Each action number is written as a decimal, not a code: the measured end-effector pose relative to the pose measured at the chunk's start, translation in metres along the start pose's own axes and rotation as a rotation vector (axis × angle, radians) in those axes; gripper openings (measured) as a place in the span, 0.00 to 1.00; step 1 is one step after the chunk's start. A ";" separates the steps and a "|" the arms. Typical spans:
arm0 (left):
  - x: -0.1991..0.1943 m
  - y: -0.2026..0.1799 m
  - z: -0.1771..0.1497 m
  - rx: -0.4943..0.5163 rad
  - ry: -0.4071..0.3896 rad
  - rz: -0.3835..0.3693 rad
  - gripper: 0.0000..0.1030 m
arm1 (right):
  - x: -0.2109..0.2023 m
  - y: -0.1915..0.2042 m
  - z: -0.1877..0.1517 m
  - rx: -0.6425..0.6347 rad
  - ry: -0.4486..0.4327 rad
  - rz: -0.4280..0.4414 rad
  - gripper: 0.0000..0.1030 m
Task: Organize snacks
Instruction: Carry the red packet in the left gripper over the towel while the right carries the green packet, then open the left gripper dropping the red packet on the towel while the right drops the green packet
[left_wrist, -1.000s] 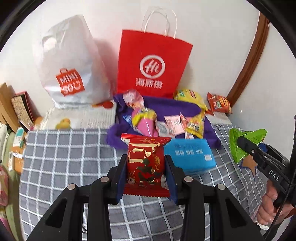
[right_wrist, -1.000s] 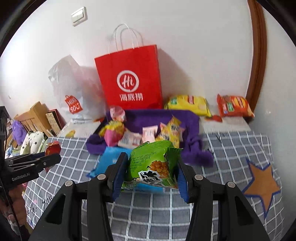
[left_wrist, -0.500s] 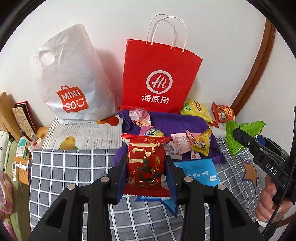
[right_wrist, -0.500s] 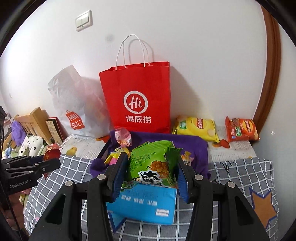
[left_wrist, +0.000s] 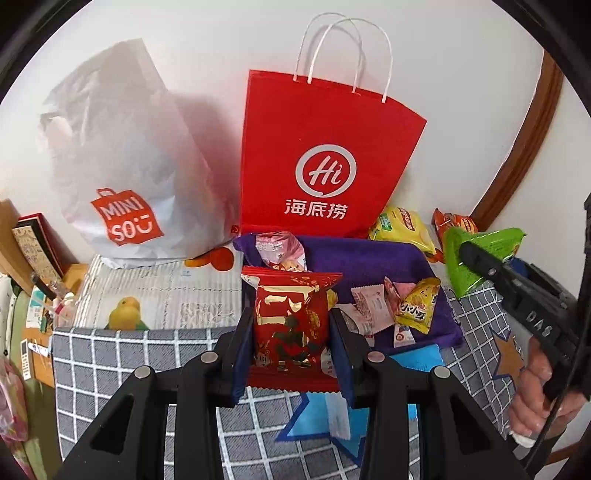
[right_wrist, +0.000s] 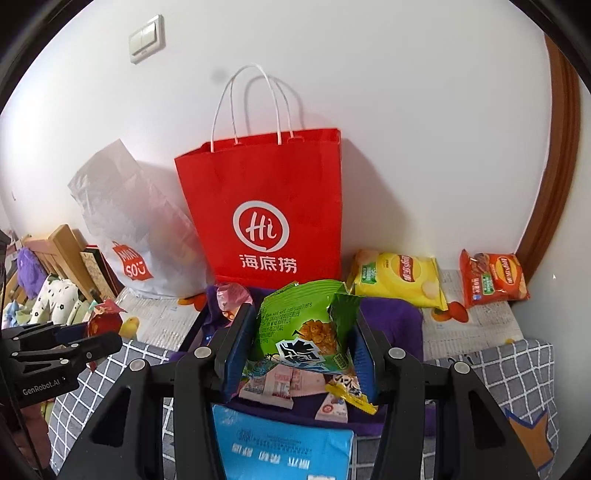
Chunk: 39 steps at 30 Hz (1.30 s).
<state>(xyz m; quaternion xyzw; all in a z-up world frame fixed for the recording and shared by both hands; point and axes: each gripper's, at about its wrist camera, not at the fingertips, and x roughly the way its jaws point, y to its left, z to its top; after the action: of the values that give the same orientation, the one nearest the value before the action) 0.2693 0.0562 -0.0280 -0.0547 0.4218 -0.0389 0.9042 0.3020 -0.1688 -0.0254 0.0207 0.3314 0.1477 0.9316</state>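
Left hand-held gripper: pinching red snack packet. Right hand-held gripper: pinching green snack bag. Behind: red paper bag, purple cloth bearing assorted snacks.

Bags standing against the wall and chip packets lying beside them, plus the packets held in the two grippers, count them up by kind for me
Standing bags: 2, the red paper bag and the white plastic bag.
Chip packets by the wall: 2, the yellow chip packet and the orange chip packet.
Held packets: 2, the red snack packet and the green snack packet.
Total: 6
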 end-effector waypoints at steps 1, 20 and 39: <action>0.006 -0.002 0.002 -0.002 0.010 -0.001 0.35 | 0.007 -0.001 -0.001 0.001 0.008 0.002 0.48; 0.075 -0.024 0.027 0.040 0.079 -0.020 0.35 | 0.068 -0.021 -0.014 -0.012 0.116 0.005 0.48; 0.128 -0.020 0.032 0.001 0.152 -0.018 0.35 | 0.111 -0.005 -0.039 -0.067 0.233 0.030 0.48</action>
<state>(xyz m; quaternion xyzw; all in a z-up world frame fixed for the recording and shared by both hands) 0.3754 0.0232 -0.1018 -0.0549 0.4887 -0.0513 0.8692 0.3604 -0.1438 -0.1245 -0.0226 0.4321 0.1740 0.8846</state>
